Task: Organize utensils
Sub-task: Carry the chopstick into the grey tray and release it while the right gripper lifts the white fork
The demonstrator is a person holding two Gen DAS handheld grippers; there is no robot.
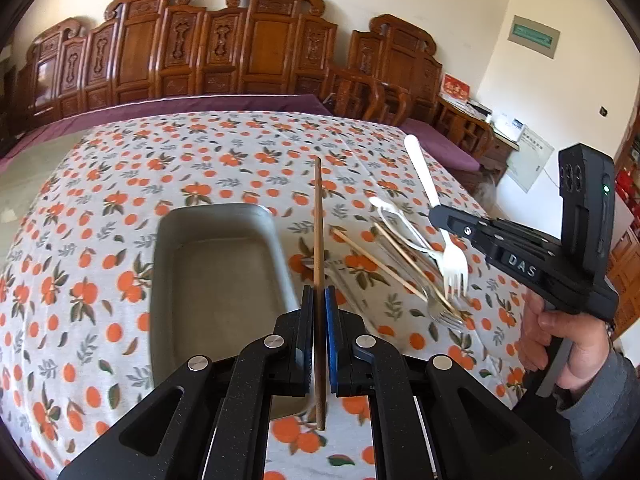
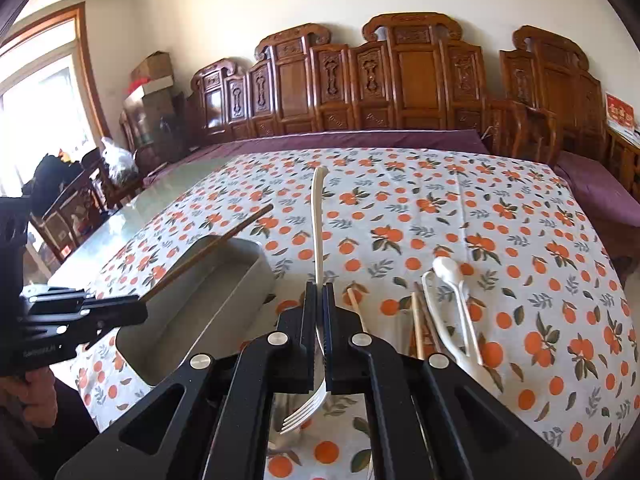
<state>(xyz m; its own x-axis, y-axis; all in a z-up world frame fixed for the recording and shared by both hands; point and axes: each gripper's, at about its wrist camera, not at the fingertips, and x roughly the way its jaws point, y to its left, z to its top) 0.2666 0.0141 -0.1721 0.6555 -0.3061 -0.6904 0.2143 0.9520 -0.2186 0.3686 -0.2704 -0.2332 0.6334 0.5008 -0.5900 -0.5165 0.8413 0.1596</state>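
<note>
My left gripper [image 1: 319,298] is shut on a dark brown chopstick [image 1: 318,240] and holds it above the right rim of the grey tray [image 1: 216,280]; it also shows in the right wrist view [image 2: 140,306]. My right gripper [image 2: 319,292] is shut on a white plastic fork [image 2: 317,232], tines toward the camera, held above the table right of the tray [image 2: 192,320]; the fork also shows in the left wrist view [image 1: 436,216]. On the cloth lie pale chopsticks [image 1: 380,266], white spoons [image 2: 452,276] and a metal fork [image 1: 444,314].
The table wears an orange-print cloth [image 2: 440,216], with bare glass at its left part [image 2: 120,224]. Carved wooden chairs [image 2: 400,80] line the far side. The loose utensils lie in a pile right of the tray.
</note>
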